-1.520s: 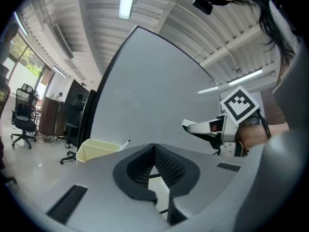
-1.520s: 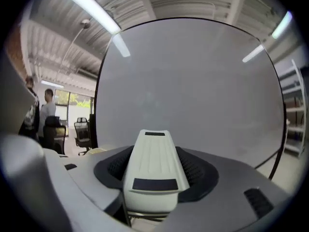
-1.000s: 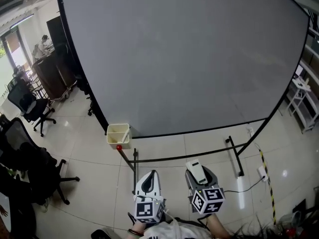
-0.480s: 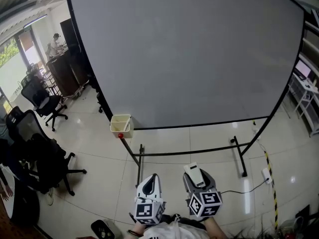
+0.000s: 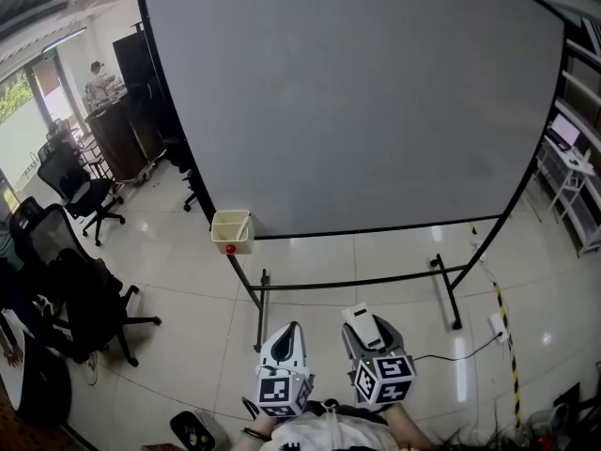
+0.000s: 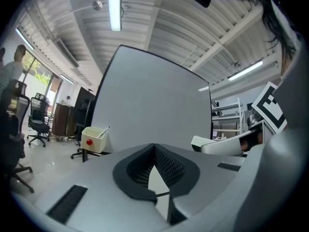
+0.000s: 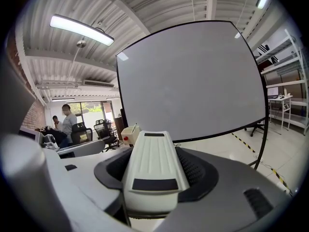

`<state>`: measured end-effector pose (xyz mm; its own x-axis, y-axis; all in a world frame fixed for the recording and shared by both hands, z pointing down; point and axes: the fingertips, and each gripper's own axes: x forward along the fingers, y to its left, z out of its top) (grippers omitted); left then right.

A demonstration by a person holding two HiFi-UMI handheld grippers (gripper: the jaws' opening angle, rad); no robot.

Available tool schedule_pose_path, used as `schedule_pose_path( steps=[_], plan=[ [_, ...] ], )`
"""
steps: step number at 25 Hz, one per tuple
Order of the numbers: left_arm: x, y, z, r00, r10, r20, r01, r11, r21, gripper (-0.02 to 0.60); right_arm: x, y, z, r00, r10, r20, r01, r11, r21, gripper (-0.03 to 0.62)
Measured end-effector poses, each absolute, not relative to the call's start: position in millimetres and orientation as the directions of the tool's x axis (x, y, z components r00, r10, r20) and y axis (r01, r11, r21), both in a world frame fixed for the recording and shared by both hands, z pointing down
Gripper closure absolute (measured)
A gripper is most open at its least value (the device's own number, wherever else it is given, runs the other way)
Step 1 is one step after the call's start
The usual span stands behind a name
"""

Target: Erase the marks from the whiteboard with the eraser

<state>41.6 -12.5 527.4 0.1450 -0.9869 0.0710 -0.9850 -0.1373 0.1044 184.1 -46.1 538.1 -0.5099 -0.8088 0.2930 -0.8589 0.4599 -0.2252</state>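
Observation:
A large whiteboard (image 5: 357,101) on a black floor stand fills the upper head view; its surface looks plain grey-white with no marks that I can make out. My right gripper (image 5: 362,319) is low in the head view, shut on a white eraser (image 7: 152,170) with ribbed top. My left gripper (image 5: 285,339) sits beside it, shut with nothing between its jaws. Both are well back from the board (image 7: 193,81), over the tiled floor. The whiteboard (image 6: 154,105) also shows ahead in the left gripper view.
A cream tray box (image 5: 231,232) with a red knob and a pen hangs at the board's lower left corner. Office chairs (image 5: 75,271) stand at the left, with a person (image 5: 97,81) at a desk beyond. A white shelf rack (image 5: 568,148) stands right. A cable (image 5: 460,346) crosses the floor.
The view has shifted so the board sits a little farther and more centred. Both grippers stay low and shut, the eraser still in the right one.

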Motion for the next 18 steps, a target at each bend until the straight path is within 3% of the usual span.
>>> schedule_pose_path(
  steps=[18],
  plan=[
    [26, -4, 523, 0.146, -0.988, 0.055, -0.985, -0.14, 0.103, 0.578, 166, -34, 547, -0.504, -0.807, 0.309, -0.862, 0.448, -0.236, 0.315]
  ],
)
